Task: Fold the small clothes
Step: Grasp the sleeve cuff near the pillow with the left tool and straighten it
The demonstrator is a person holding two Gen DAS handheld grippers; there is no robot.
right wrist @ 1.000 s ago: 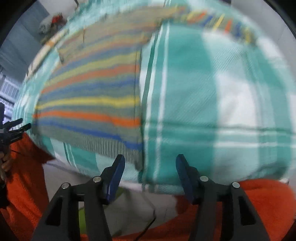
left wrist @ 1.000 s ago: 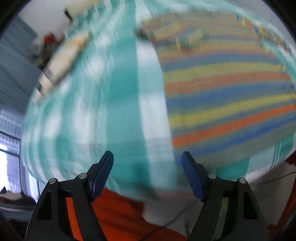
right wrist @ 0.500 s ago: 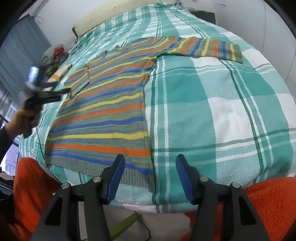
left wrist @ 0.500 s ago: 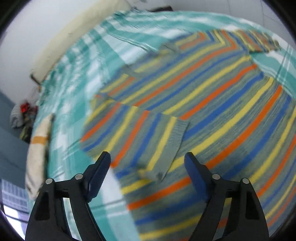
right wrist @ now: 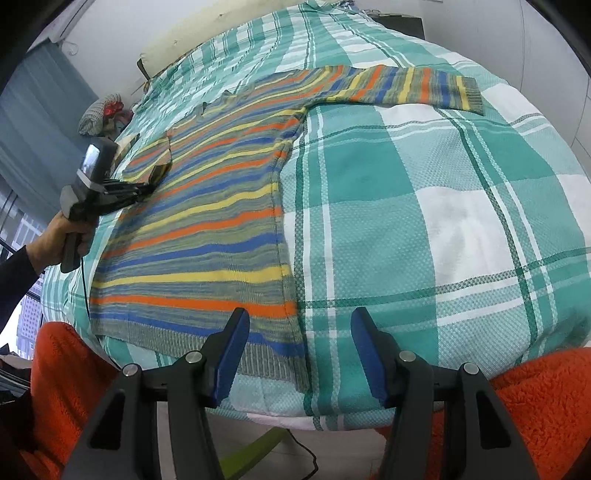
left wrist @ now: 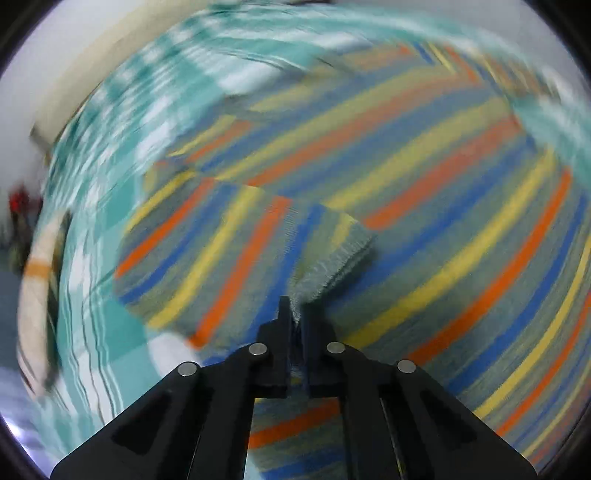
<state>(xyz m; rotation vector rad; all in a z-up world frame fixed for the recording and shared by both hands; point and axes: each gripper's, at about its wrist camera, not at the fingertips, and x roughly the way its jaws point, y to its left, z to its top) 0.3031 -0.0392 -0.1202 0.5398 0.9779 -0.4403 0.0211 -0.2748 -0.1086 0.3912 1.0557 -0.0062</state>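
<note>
A striped knit sweater [right wrist: 221,206] lies flat on the green plaid bedcover [right wrist: 443,221]. Its right sleeve [right wrist: 406,86] stretches out to the side. The left sleeve [left wrist: 221,251] is folded across the body. My left gripper [left wrist: 295,314] is shut on that sleeve's grey ribbed cuff [left wrist: 332,258], and the fabric bunches up between the jaws. In the right wrist view the left gripper [right wrist: 155,177] sits at the sweater's far left, held by a hand. My right gripper [right wrist: 299,354] stands open above the sweater's near right hem corner, with nothing between its fingers.
Orange fleece clothing [right wrist: 535,406] of the person lines the bed's near edge on both sides. A heap of clothes [right wrist: 99,114] and a beige roll with an orange band [left wrist: 37,277] lie at the bed's left side. A dark cabinet [right wrist: 402,22] stands beyond the bed.
My left gripper swung from the bed's near edge over to the folded sleeve and closed on its cuff. The right gripper stayed open over the hem corner.
</note>
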